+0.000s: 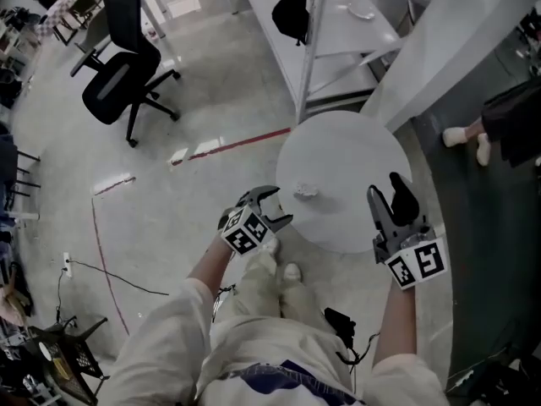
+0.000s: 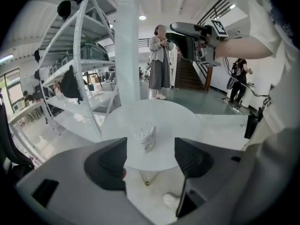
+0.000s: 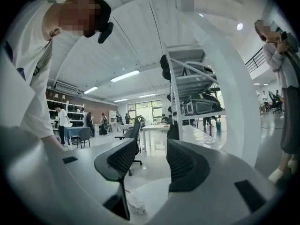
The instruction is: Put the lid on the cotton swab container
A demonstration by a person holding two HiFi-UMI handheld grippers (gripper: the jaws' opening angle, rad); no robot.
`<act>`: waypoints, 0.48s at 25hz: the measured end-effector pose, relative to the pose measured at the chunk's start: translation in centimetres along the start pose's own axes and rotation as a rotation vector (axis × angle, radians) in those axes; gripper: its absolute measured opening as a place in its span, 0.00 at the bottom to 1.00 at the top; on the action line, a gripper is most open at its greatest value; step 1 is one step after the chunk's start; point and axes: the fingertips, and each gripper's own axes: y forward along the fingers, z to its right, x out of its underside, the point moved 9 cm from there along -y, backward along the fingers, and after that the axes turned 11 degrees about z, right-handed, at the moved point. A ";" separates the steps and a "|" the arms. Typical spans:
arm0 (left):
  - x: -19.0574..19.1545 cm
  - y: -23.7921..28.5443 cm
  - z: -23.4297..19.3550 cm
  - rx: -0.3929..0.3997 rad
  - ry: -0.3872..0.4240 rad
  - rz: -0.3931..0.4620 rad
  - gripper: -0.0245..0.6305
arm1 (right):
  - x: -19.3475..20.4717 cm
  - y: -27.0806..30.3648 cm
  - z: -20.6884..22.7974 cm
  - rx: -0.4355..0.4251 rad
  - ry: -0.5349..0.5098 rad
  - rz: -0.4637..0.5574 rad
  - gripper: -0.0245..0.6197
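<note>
The cotton swab container [image 1: 306, 191] is a small clear tub of white swabs standing near the middle of the round white table [image 1: 355, 155]. I cannot make out a separate lid. My left gripper [image 1: 275, 208] hangs open at the table's near left edge, pointing down toward the container [image 2: 145, 136], with nothing between its jaws [image 2: 150, 161]. At the near right edge my right gripper [image 1: 389, 191] is held level, open and empty. In the right gripper view the container [image 3: 136, 204] shows low, below the jaws [image 3: 152, 165].
A white metal shelving rack [image 1: 338, 24] and a white column [image 1: 448, 49] stand behind the table. A black office chair [image 1: 127, 66] is at the far left. A person [image 2: 159, 62] stands beyond the table. Red tape [image 1: 241, 142] marks the floor.
</note>
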 end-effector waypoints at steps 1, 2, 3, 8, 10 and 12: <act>0.6 0.8 -0.5 0.011 -0.012 -0.007 0.50 | 0.5 0.7 0.1 -0.009 0.001 -0.017 0.38; 1.2 1.5 -0.9 0.021 -0.014 -0.016 0.50 | 1.1 1.3 0.2 -0.018 0.001 -0.033 0.37; 1.7 2.3 -1.4 0.031 -0.012 -0.026 0.51 | 1.6 2.0 0.3 -0.027 0.002 -0.046 0.37; 3.6 5.4 -3.3 0.072 -0.002 -0.057 0.52 | 3.7 4.6 1.1 -0.039 0.019 -0.082 0.36; 4.1 6.6 -3.8 0.092 0.003 -0.065 0.52 | 4.7 5.3 1.4 -0.041 0.024 -0.098 0.36; 4.5 7.7 -4.2 0.116 0.012 -0.074 0.52 | 5.7 6.0 1.7 -0.043 0.030 -0.116 0.36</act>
